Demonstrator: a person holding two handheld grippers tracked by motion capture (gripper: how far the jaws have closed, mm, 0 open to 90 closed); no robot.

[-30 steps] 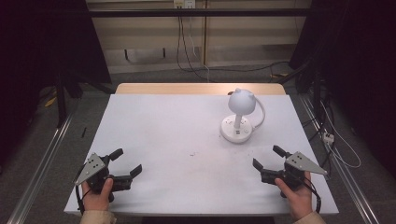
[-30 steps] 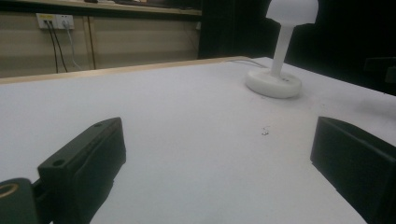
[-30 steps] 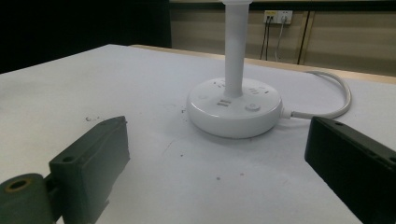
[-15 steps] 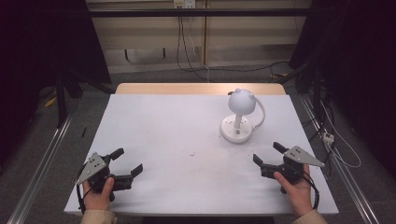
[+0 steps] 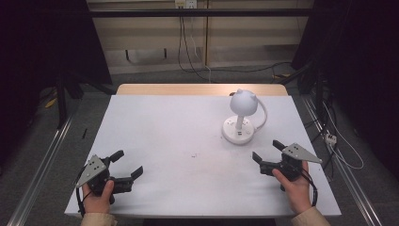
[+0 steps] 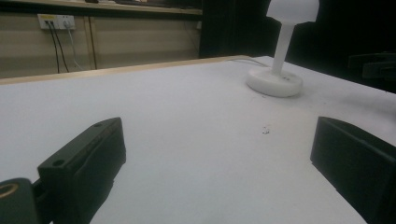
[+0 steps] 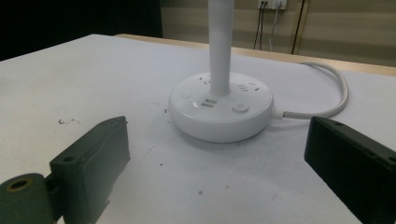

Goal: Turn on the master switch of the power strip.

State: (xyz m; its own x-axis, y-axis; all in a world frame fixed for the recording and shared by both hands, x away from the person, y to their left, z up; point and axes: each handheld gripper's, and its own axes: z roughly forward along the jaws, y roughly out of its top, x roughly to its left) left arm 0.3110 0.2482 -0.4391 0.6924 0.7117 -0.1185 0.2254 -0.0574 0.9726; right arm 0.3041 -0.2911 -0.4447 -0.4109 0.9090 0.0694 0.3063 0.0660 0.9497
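Note:
A white desk lamp point(image 5: 241, 117) stands on the white table point(image 5: 179, 132), right of centre, with a round head, a thin stem and a round base carrying buttons and sockets point(image 7: 220, 107). Its white cable point(image 7: 334, 93) loops off the base to the right. My right gripper point(image 5: 269, 152) is open, a short way in front of the lamp base and pointing at it, with nothing between its jaws. My left gripper point(image 5: 127, 163) rests open near the table's front left corner, far from the lamp point(image 6: 280, 60).
A small dark speck point(image 5: 193, 155) marks the middle of the table. A wooden strip point(image 5: 197, 89) runs along the far edge. Cables lie on the floor right of the table point(image 5: 331, 139), and metal rails flank both sides.
My right gripper has moved forward and slightly left, closer to the lamp base. The left gripper has stayed where it was.

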